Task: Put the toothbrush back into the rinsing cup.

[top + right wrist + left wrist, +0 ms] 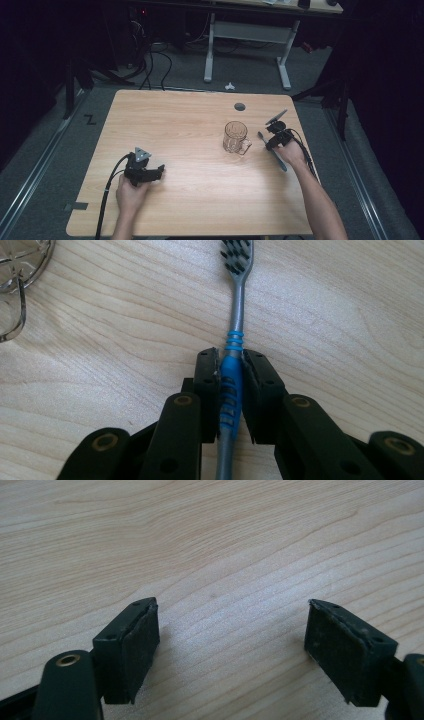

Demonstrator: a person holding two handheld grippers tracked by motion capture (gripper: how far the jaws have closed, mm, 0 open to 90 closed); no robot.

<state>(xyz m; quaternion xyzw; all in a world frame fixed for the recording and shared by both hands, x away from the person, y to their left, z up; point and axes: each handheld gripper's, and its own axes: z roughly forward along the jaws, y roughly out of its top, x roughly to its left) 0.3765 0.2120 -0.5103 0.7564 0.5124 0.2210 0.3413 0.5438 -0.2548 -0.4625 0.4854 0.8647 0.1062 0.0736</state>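
My surface (190, 125) is pale wood with fine grain lines. Both my tongs, left (230, 645) and right (231, 390), are black with brass-coloured rivets. The toothbrush (237, 315) is grey with blue ribbed bands and dark bristles. The mug (235, 137) is clear, patterned glass.

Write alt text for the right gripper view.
The right gripper is shut on the blue grip of a toothbrush, whose dark bristles point away at the top. It lies on a pale wooden table, with the edge of a glass mug at upper left.
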